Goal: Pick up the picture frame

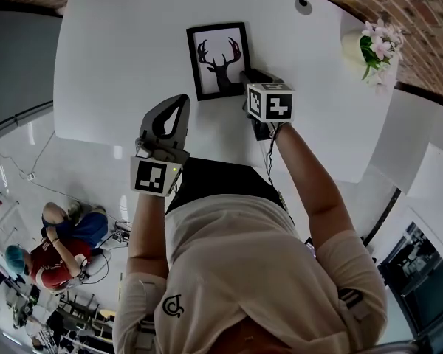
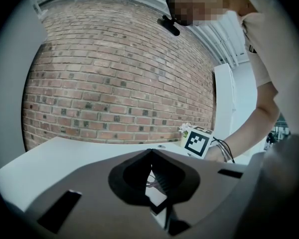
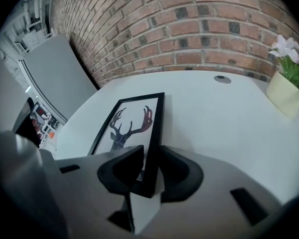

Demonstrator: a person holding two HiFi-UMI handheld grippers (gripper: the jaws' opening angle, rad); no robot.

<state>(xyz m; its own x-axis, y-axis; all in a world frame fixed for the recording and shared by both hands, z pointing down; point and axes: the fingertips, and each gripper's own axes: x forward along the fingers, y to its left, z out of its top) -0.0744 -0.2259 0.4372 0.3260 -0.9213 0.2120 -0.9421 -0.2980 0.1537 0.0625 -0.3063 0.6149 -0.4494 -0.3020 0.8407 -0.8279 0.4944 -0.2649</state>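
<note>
As you find it, picture frame (image 1: 220, 59): lies flat on the white tabletop (image 1: 118, 50) with the deer print facing up, toward the far side and well apart from the flower pot (image 1: 358, 46) at the right.
Right tool (image 1: 247, 76): pitched steeply down at the frame's near right corner. In the right gripper view its jaws stand fairly wide, one on each side of the black right-hand edge, and the pads do not appear to press on it yet.
Left tool (image 1: 181, 102): jaws fully together and holding nothing, held near level over the tabletop, just short of the frame's near left corner.
Step in hand (judged): closing on the frame's edge, ahead of the lift.
Seating: bring the edge deep between the pads before you squeeze. A thin edge caught only at the tips is likely to pivot out.
Squeeze: close evenly, so that neither pad shoves the frame sideways across the smooth tabletop.
Lift: a grip at one corner leaves the far end unsupported. Raise slowly and expect the frame to droop or swing about the pads.
Left tool's part: keep it clear of the frame, ready to steady the free edge if the frame tips.
</note>
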